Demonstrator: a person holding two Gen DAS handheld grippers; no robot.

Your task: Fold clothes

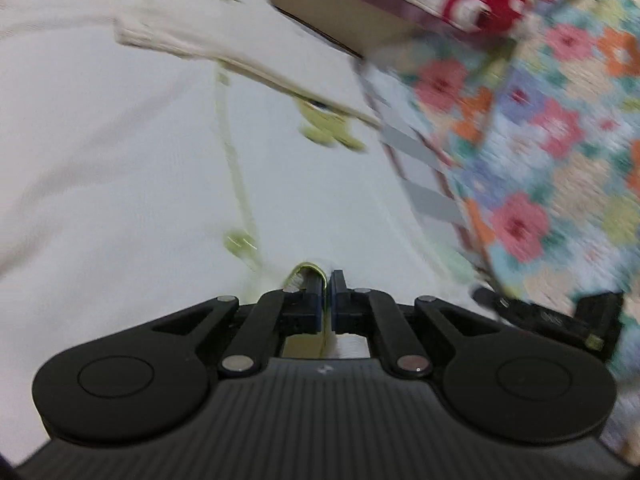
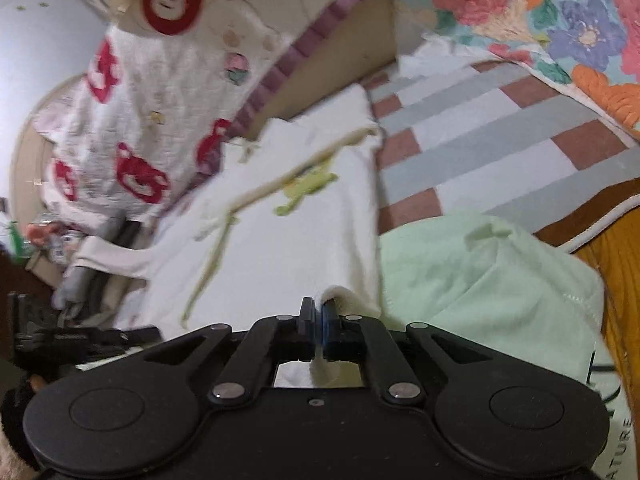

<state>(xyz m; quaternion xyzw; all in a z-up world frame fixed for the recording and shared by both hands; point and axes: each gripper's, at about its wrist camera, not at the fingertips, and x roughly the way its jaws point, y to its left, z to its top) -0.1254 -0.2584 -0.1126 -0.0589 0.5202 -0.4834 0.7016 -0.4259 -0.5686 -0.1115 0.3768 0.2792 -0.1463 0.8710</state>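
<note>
In the left wrist view, the left gripper (image 1: 329,280) was clamped tight on the green-trimmed edge of the white baby garment (image 1: 160,160). The garment lay flat beside a flowery quilt (image 1: 552,128).

In the right wrist view, the right gripper (image 2: 317,307) pinched the garment's near edge. The garment lay on a striped sheet (image 2: 480,136), just beside a pale green cloth (image 2: 480,280).

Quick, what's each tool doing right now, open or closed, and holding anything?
Left tool: closed on the green-trimmed edge of the white garment.
Right tool: closed on another edge of the same garment.
</note>
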